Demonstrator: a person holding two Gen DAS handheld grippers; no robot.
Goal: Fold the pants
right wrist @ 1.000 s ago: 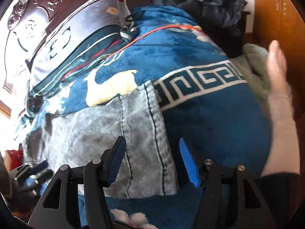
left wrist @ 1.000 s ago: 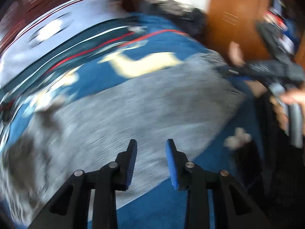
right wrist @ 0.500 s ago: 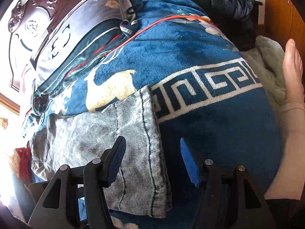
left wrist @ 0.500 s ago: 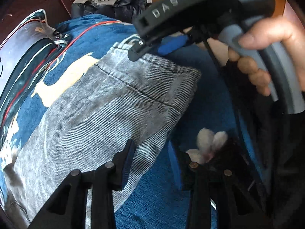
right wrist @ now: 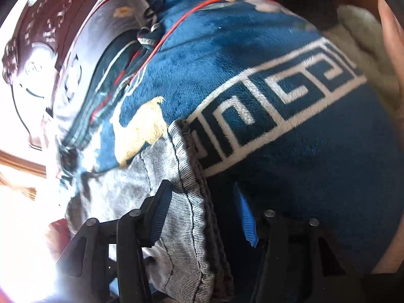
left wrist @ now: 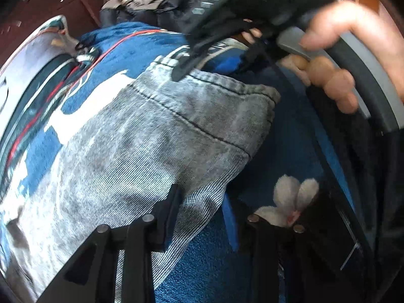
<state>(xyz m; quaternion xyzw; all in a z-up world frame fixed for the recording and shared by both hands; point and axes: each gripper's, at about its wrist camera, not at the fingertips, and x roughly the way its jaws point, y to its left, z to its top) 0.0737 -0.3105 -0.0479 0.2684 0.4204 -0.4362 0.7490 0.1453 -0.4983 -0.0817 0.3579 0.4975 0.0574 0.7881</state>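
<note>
So I've got the grey jeans laid flat on the blue blanket, hem end toward me. My left gripper sits at the near edge of the leg with jaws apart, fabric between them but not pinched. My right gripper is also spread, straddling the hem. I'd say go deep enough to catch every layer before squeezing, and keep both grabs level so the fold lands straight.

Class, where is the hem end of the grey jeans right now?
In the right wrist view, the hem lies on the blue blanket between the open right gripper fingers, beside the white key-pattern border.
</note>
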